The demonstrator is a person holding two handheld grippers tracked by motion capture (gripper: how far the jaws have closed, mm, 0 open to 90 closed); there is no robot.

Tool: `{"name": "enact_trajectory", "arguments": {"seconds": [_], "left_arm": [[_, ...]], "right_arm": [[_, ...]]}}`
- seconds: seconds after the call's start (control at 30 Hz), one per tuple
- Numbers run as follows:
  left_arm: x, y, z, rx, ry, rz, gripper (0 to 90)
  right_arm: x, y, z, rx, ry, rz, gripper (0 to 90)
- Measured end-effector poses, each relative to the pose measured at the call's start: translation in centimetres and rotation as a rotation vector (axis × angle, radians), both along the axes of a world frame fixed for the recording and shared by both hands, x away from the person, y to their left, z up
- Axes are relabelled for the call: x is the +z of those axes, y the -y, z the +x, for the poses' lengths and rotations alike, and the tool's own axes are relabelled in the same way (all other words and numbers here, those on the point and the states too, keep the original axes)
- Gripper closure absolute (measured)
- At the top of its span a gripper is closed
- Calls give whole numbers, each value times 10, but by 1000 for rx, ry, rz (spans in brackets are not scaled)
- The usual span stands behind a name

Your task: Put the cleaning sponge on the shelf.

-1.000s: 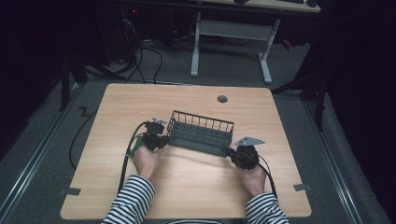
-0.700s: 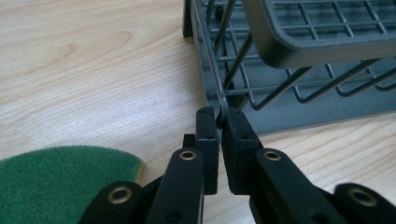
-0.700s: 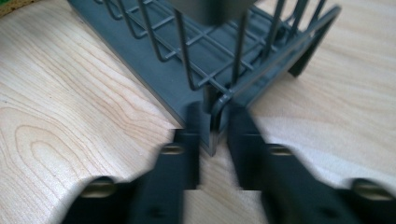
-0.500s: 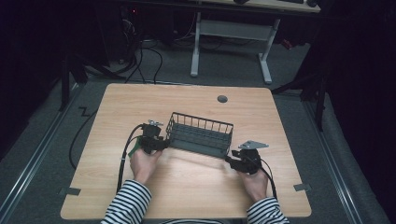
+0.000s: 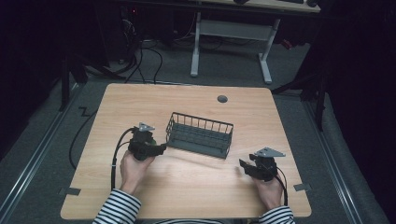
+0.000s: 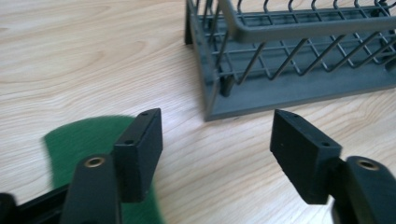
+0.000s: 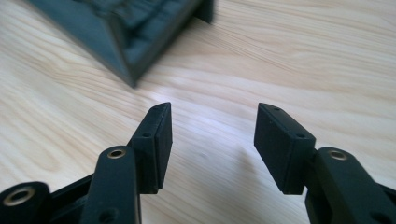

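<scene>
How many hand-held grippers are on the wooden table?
2: the left gripper sits beside the dark wire basket's left end; the right gripper sits apart, nearer the table's right front corner.

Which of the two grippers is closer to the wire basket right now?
The left gripper: it sits just off the wire basket's left end, while the right gripper is farther back toward the table's near edge.

Striped black-and-white sleeves (image 5: 116, 211), black tools with brass screws, trailing black cables (image 5: 117, 145)
</scene>
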State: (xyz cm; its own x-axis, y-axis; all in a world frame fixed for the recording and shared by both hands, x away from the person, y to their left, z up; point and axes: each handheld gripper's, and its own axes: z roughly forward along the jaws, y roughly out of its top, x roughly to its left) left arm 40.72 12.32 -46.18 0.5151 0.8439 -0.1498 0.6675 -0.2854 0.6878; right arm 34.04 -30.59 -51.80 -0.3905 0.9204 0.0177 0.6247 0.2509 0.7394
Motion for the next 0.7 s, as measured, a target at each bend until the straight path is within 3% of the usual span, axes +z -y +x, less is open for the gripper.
{"name": "enact_trajectory", "arguments": {"seconds": [0.2,0.33,0.37,0.57,0.63,0.7], "left_arm": [[2,-25,-7,54,8,15,285],[1,-38,-7,84,-8,41,269],[-1,-43,-6,99,-32,51,251],[-9,-48,2,112,-83,86,203],[-13,-47,9,110,-116,91,200],[-15,-45,15,106,-145,105,185]], "right_arm": [[-8,21,-2,-73,-3,-18,437],[-12,27,-3,-100,-2,-36,419],[-12,31,-5,-116,-1,-36,405],[-12,40,-8,-126,-4,-33,385],[-12,41,-8,-134,-8,-16,384],[-12,40,-8,-133,-7,-29,381]]}}
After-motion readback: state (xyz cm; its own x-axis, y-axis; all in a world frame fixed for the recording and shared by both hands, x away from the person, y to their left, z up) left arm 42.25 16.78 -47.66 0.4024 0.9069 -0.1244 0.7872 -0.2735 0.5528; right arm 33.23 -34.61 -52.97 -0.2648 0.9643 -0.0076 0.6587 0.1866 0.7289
